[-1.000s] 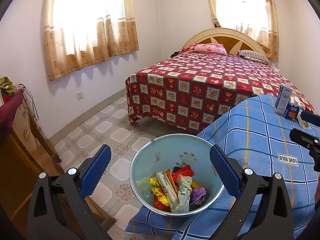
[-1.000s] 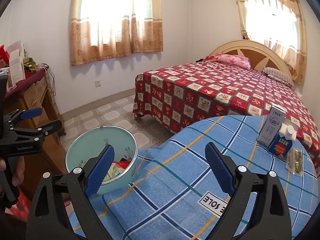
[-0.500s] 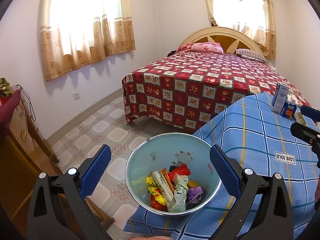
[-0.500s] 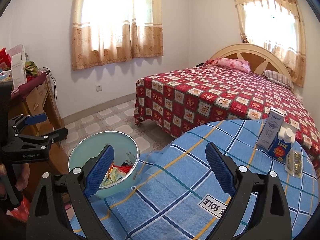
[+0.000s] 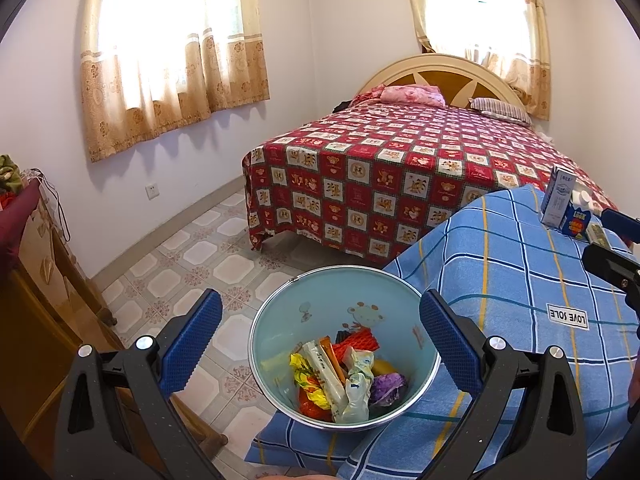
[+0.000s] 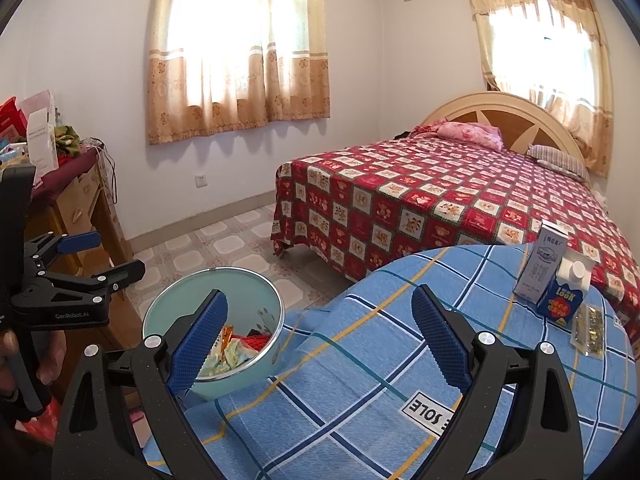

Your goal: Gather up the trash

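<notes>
Your left gripper hangs wide open over the bowl of wrappers. Your right gripper gapes empty above the desk.

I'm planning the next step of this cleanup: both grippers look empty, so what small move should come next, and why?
Probably reach the open right gripper forward toward the cartons and the small packet at the far edge of the blue cloth. They are the only loose items outside the bowl, which already holds wrappers, and they lie on the right gripper's side.
</notes>
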### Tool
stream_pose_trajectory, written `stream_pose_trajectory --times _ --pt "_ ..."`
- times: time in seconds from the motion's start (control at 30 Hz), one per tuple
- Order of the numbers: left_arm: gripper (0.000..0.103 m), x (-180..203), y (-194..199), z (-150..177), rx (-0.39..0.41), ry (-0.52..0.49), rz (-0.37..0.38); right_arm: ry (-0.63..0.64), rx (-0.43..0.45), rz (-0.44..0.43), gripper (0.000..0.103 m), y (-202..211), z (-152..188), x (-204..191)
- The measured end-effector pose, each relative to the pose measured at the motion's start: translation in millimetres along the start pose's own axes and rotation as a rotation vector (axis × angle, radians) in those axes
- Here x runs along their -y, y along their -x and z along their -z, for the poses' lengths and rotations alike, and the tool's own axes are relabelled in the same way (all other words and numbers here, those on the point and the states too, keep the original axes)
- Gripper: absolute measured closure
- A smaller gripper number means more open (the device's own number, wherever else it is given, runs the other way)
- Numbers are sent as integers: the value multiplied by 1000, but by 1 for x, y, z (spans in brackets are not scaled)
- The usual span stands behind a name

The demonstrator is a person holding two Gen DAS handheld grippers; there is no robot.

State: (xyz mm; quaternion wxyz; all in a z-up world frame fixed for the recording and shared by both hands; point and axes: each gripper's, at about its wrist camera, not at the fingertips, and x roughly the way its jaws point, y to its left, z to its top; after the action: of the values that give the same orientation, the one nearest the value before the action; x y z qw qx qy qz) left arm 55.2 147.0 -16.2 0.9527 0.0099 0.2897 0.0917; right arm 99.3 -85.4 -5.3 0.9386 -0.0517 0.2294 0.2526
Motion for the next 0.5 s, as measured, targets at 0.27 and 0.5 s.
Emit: stream_pose_trajectory --times 0.27,0.5 --pt "6 -2 -1 1 2 3 -18 1 -7 -4 11 0 1 -2" --pt "6 1 2 0 19 -11 -29 1 -13 -3 11 -1 2 -2"
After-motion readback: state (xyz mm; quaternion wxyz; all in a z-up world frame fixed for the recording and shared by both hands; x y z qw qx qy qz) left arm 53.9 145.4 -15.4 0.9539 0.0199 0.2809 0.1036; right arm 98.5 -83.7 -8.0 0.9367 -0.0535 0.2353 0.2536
